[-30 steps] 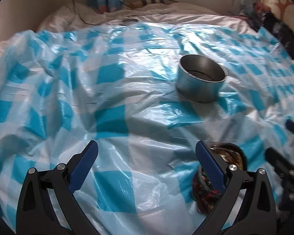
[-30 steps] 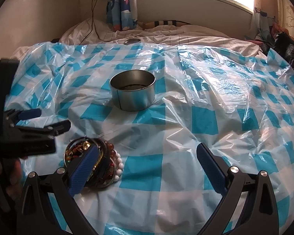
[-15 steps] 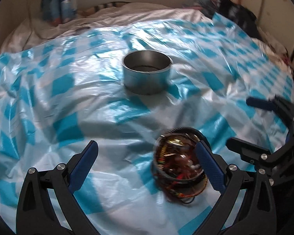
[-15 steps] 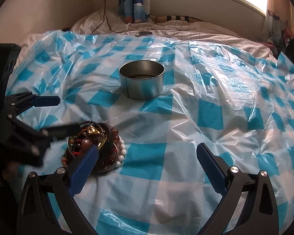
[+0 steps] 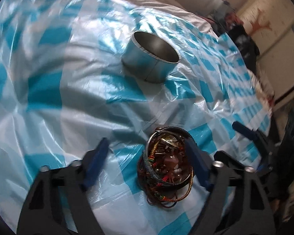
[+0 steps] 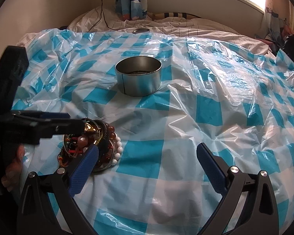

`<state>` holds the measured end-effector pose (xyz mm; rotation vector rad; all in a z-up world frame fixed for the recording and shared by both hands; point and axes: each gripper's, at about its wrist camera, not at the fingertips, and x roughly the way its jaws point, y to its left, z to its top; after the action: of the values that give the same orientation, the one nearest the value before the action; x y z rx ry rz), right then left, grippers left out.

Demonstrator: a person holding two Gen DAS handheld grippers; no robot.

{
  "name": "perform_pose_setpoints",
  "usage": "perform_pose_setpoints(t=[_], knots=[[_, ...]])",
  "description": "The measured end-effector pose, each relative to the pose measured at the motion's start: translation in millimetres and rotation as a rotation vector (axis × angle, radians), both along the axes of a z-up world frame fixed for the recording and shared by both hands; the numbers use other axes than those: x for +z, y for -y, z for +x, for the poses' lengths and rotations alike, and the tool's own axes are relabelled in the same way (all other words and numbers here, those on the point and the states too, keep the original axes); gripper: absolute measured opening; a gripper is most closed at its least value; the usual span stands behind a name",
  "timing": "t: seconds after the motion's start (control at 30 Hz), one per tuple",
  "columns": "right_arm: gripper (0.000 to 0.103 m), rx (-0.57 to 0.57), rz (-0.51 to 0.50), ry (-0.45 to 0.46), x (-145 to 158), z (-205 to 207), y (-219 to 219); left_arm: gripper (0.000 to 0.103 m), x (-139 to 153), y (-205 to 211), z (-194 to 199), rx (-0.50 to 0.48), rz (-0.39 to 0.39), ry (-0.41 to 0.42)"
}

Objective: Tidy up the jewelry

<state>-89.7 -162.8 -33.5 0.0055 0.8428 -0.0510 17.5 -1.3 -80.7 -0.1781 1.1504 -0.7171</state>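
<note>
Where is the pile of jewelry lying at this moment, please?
In the right wrist view the jewelry pile lies low on the left of the checked plastic sheet, nearer than the metal tin, under the left gripper.

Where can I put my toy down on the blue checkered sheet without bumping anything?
The checkered sheet is bare to the right of the metal tin, out to its crinkled edge, and also between the tin and the right gripper. It is crowded at the jewelry pile: the left gripper sits open around it.
</note>
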Motion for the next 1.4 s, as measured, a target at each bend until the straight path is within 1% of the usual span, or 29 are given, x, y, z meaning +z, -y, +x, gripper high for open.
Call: perform_pose_setpoints(t=[0.03,0.13,0.17,0.2,0.27,0.4,0.5,0.53,0.57,0.6,0.63,0.67,0.7,0.77,0.8,0.83,0.87,0.97,1.03,1.13,1.27,1.3,1.4], knots=[[0.096,0.000,-0.001,-0.003,0,0,0,0.062,-2,-2,1,0.008,-0.009,-0.013],[0.096,-0.006,0.004,-0.007,-3,2,2,0.047,-6,-4,2,0.016,-0.060,-0.054],[0.096,-0.007,0.007,-0.008,-3,2,2,0.041,-7,-3,3,0.015,-0.075,-0.065],[0.096,-0.010,0.011,-0.006,-4,2,3,0.027,-8,-2,3,0.013,-0.082,-0.073],[0.096,-0.014,0.014,-0.005,-4,2,5,0.012,-10,0,1,0.005,-0.074,-0.081],[0.096,-0.021,0.012,-0.010,-7,3,7,0.007,-6,-3,2,0.012,-0.062,-0.066],[0.096,-0.021,0.011,-0.011,-8,3,7,0.008,-4,-6,4,0.026,-0.005,-0.032],[0.096,-0.019,0.010,-0.013,-8,3,7,0.009,-4,-7,5,0.030,-0.001,-0.032],[0.096,-0.018,0.009,-0.014,-9,4,7,0.013,-4,-7,6,0.036,0.003,-0.034],[0.096,-0.017,0.008,-0.016,-10,4,6,0.023,-4,-8,7,0.045,0.012,-0.028],[0.096,-0.016,0.006,-0.017,-10,4,6,0.028,-4,-11,8,0.051,0.017,-0.020],[0.096,-0.015,0.004,-0.018,-10,4,6,0.036,-3,-12,9,0.056,0.017,-0.012],[0.096,-0.015,0.004,-0.018,-11,4,5,0.039,-2,-14,9,0.060,0.013,-0.008],[0.096,-0.014,0.004,-0.019,-11,4,5,0.039,-2,-16,10,0.059,0.002,-0.002],[0.096,-0.014,0.003,-0.019,-11,4,5,0.033,-2,-16,10,0.051,-0.007,-0.007],[0.096,-0.014,0.003,-0.019,-11,4,4,0.011,-3,-16,9,0.042,-0.012,-0.009],[0.096,-0.015,0.003,-0.019,-11,4,4,0.005,-4,-15,8,0.031,-0.003,-0.010],[0.096,-0.017,0.003,-0.019,-11,4,5,0.003,0,-15,5,0.017,-0.023,-0.003],[0.096,-0.021,0.004,-0.020,-11,4,6,0.003,4,-21,5,0.024,-0.062,-0.002],[0.096,-0.023,0.006,-0.017,-11,4,7,0.003,13,-35,8,0.048,-0.144,-0.004],[0.096,-0.016,0.009,-0.013,-10,3,7,0.003,18,-49,12,0.085,-0.210,-0.013],[0.096,-0.011,0.010,-0.012,-9,3,6,0.003,20,-53,13,0.097,-0.241,-0.015],[0.096,0.011,0.005,-0.007,-8,3,1,0.004,28,-60,13,0.112,-0.309,0.007]])
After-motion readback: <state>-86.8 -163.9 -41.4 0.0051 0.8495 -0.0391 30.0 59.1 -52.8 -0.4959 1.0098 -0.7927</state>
